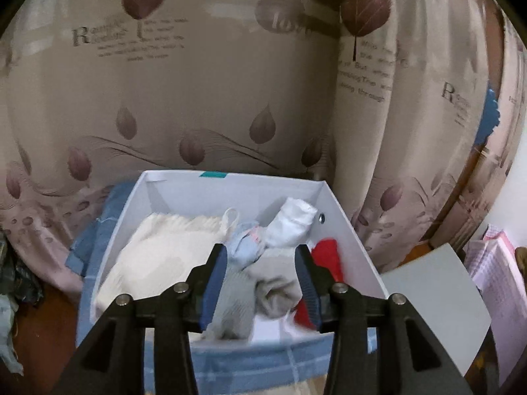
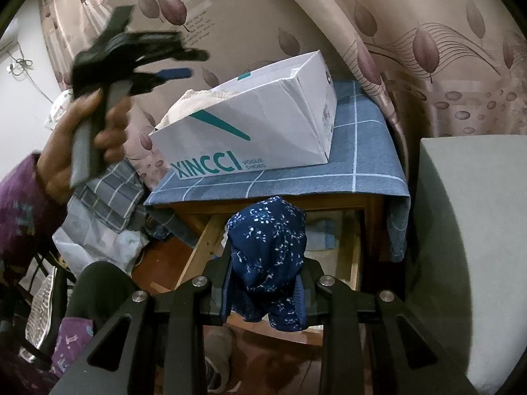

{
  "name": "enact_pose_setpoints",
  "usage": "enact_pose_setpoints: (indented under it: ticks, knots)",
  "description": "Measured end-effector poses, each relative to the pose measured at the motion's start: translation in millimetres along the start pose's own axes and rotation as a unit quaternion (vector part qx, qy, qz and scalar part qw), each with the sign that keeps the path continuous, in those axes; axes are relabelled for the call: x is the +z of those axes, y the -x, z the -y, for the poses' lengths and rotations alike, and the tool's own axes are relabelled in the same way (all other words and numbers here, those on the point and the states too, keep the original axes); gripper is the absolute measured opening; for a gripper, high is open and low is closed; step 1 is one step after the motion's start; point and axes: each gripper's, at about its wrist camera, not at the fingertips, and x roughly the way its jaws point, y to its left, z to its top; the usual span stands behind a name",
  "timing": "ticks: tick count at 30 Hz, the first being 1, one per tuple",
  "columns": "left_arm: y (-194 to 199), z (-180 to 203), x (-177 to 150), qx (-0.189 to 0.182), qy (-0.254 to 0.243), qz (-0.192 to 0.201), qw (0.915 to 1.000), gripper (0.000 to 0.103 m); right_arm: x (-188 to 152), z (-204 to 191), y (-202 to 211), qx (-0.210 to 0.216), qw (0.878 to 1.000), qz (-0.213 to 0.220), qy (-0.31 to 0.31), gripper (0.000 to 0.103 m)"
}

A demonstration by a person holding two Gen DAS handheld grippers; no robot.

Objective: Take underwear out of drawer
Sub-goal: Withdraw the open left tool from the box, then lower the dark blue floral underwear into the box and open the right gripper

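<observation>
Where: while the right gripper [image 2: 263, 283] hangs over the open drawer [image 2: 357, 260], the dark blue underwear [image 2: 268, 247] sits bunched between its pads.
Right gripper: clenched on the underwear.
Left gripper [image 1: 262, 283]: jaws apart, holding nothing, above the white box [image 1: 349, 227] of clothes.
Feel: looks soft, light and floppy, so it may droop or slip.
Hold: pinch a thick fold in the middle.

Left gripper [image 1: 261, 275] with black angular arms, round silver screws, ridged blue pads [image 1: 215, 283], right gripper [image 2: 265, 291] of the same build, grey handle [image 2: 86, 144], person's purple patterned sleeve [image 2: 19, 210]
</observation>
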Motion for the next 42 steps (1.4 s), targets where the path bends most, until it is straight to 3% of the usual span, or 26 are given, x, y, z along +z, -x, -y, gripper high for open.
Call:
enact_pose_setpoints:
  ticks: [6, 12, 17, 22, 28, 34, 42]
  knots:
    - [40, -27, -55, 0.011, -0.016, 0.021, 0.9996, 0.044, 0, -1, -1, -0.006, 1.000, -0.005, 0.003, 0.027]
    - [57, -62, -124, 0.051, -0.050, 0.001, 0.9974, 0.045, 2, -7, -6, -0.003, 1.000, -0.019, 0.010, 0.027]
    - [64, -90, -156, 0.054, -0.036, -0.005, 0.9979, 0.045, 36, -26, 7, 0.015, 1.000, -0.008, 0.024, 0.027]
    - [71, -105, -164, 0.023, -0.008, 0.011, 0.9996, 0.045, 111, -61, 23, 0.033, 0.997, 0.030, 0.067, 0.027]
    - [69, -100, -165, 0.036, -0.018, 0.000, 0.9992, 0.047, 188, -73, -22, 0.026, 0.997, 0.020, 0.074, 0.027]
    - [68, -103, -166, 0.036, -0.015, -0.005, 0.9992, 0.051, 213, -68, -75, 0.010, 0.997, -0.009, 0.073, 0.027]
    - [66, -115, -165, 0.027, 0.011, -0.016, 0.9994, 0.052, 216, -58, -125, -0.018, 0.996, -0.047, 0.074, 0.027]
